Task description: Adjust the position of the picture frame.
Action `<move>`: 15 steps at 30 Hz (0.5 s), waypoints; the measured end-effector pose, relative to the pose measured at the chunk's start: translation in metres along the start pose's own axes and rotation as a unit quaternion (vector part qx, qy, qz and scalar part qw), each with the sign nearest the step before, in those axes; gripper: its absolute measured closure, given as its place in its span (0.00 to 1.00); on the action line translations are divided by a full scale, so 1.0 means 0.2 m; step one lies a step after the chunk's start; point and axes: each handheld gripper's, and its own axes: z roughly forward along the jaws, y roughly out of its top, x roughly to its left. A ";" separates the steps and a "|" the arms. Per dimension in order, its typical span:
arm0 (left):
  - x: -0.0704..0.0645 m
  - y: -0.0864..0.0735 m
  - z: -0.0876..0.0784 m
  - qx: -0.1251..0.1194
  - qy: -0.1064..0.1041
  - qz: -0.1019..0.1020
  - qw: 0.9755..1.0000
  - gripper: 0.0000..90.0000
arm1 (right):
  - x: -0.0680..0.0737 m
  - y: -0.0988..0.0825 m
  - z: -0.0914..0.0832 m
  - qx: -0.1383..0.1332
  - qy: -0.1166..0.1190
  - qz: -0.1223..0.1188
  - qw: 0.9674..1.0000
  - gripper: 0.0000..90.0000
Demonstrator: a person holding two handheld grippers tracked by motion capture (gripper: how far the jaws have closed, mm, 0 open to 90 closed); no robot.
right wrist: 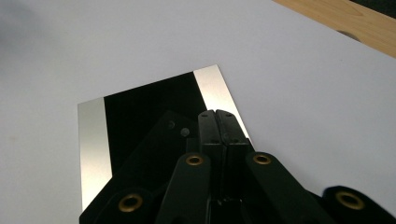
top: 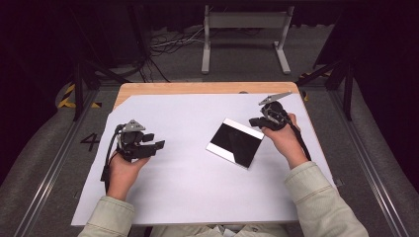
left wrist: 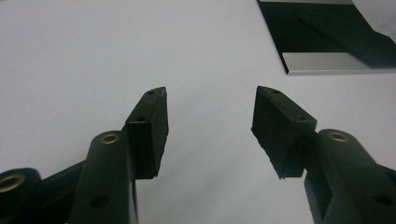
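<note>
Mirror plate point(top: 235, 143) lies flat right of centre in high view, on white sheet point(top: 188, 182). Looks thin, rigid, slick, likely fragile; best taken by exposed edge. Right gripper point(top: 255, 121) jaws together, empty, at upper-right corner. Left gripper point(top: 157, 145) jaws apart, empty, left of centre.

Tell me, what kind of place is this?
Probably a lab or workshop set up for recording hand work. A wooden table is covered by a white sheet, loose cables lie on the floor behind, and dark curtains surround it. A person holds a left gripper and a right gripper.
</note>
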 end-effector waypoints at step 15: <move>0.02 0.00 0.04 -0.005 0.000 -0.007 1.000 0.44 | -0.09 0.12 0.21 0.036 0.009 0.019 0.999 1.00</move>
